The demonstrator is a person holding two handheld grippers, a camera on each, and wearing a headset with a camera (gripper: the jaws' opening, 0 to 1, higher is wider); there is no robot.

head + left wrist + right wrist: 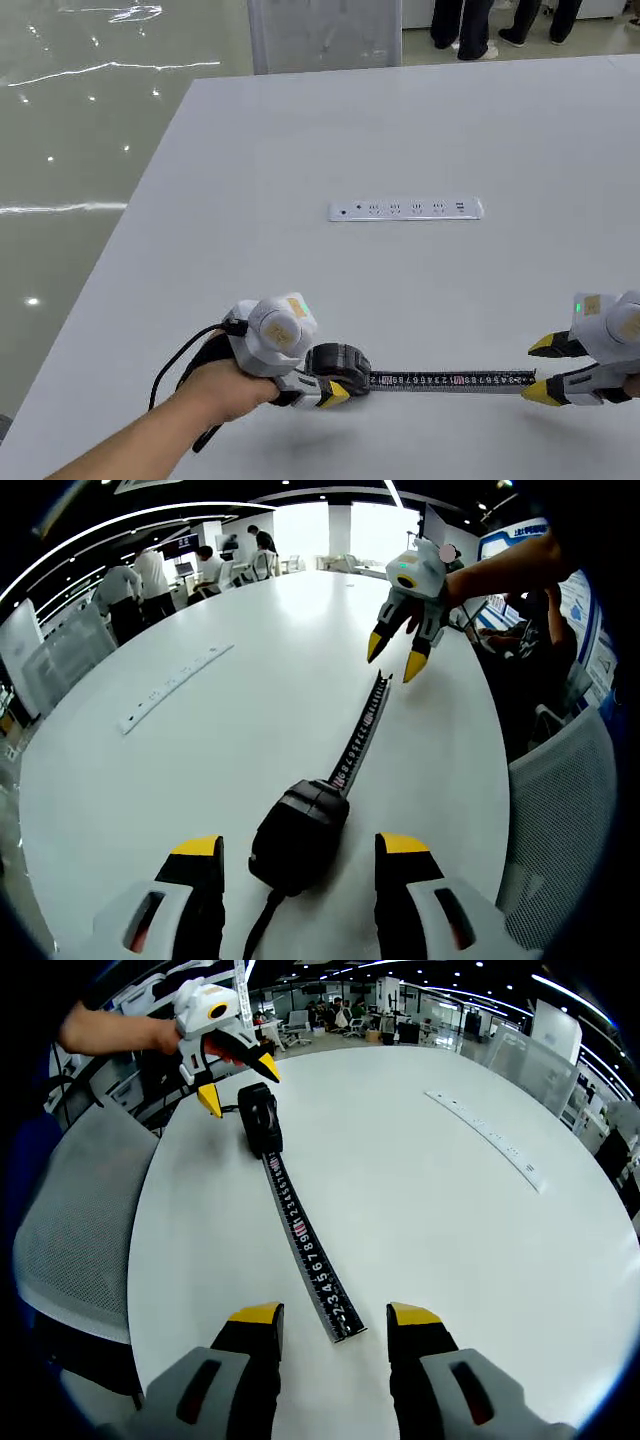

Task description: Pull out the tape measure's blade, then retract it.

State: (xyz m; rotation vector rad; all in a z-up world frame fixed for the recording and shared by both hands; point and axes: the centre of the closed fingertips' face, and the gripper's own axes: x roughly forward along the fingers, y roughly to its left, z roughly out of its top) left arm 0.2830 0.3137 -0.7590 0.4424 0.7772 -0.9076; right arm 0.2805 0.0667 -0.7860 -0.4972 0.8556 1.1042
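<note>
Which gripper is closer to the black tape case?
The left gripper: its fingers sit on either side of the case. The right gripper is away at the far end of the blade.

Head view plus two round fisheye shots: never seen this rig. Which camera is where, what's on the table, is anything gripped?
There is no robot here: a person holds a two-jaw tool in each hand. The wide picture comes from a headset camera. Each round one comes from a camera riding on one tool, looking along its jaws. On the white table lie a power strip and a black tape measure with its blade drawn out flat. The left tool has its jaws open either side of the case, and the right tool has its jaws open around the blade's tip. Neither clamps anything.
</note>
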